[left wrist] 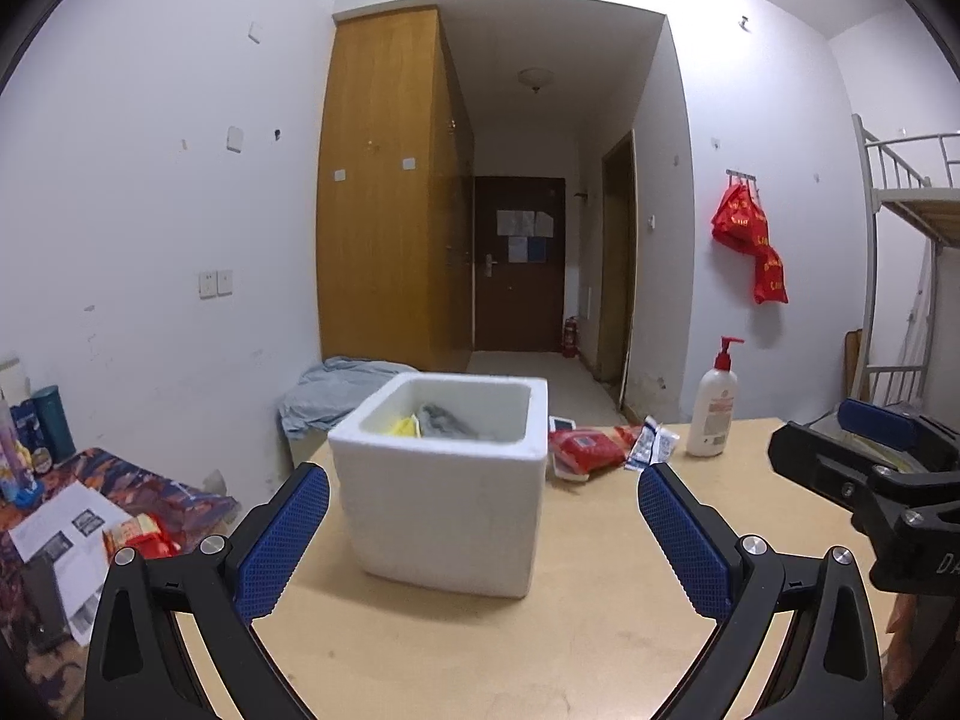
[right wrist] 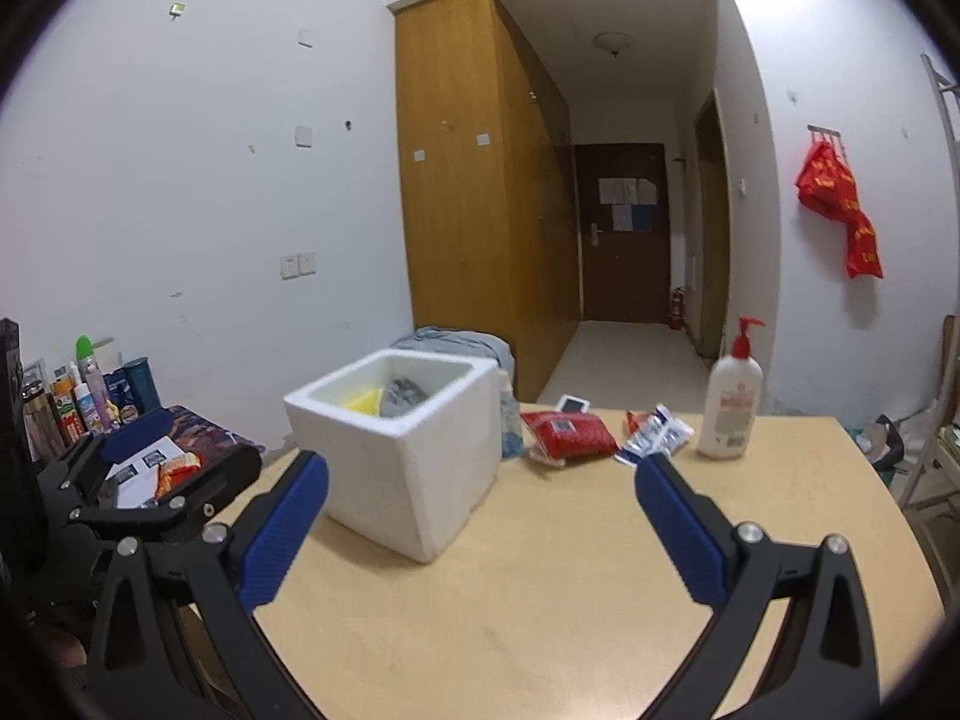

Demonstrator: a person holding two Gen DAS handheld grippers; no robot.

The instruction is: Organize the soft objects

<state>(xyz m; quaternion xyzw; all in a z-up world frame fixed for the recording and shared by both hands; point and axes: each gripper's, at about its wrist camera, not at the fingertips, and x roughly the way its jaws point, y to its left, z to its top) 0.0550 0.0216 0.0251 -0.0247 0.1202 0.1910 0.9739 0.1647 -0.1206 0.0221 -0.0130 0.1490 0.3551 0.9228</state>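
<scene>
Nearest, the left gripper (left wrist: pixel 483 495) hangs over the front of the worktop (left wrist: pixel 600 630) with its jaws spread wide and nothing between them; the blue pads (left wrist: pixel 282 540) frame the box ahead. The right gripper (right wrist: pixel 480 489) is likewise spread wide and empty, level with the left one, which shows at the left edge of the right wrist view (each camera catches the other gripper at its side).

Next comes the box (left wrist: pixel 447 492), a white foam cube standing upright on the worktop, open at the top. From the left wrist view one flat face looks at the camera; from the right wrist view a corner edge points toward it. Inside lie a grey cloth (left wrist: pixel 447 420) and something yellow (left wrist: pixel 403 425) to its left, both bunched, so no long axis can be told.

Behind and right of the box a red packet (left wrist: pixel 585 450) lies flat, its long side running left to right across the worktop, near the box. Just to its right lie small white-and-blue sachets (left wrist: pixel 651 444), tilted over one another. Farther right a pump bottle (left wrist: pixel 714 414) stands upright, its red nozzle pointing right.

Beyond the worktop a wardrobe (left wrist: pixel 384 192) stands against the wall, with a dark door (left wrist: pixel 519 264) at the end of the passage.
</scene>
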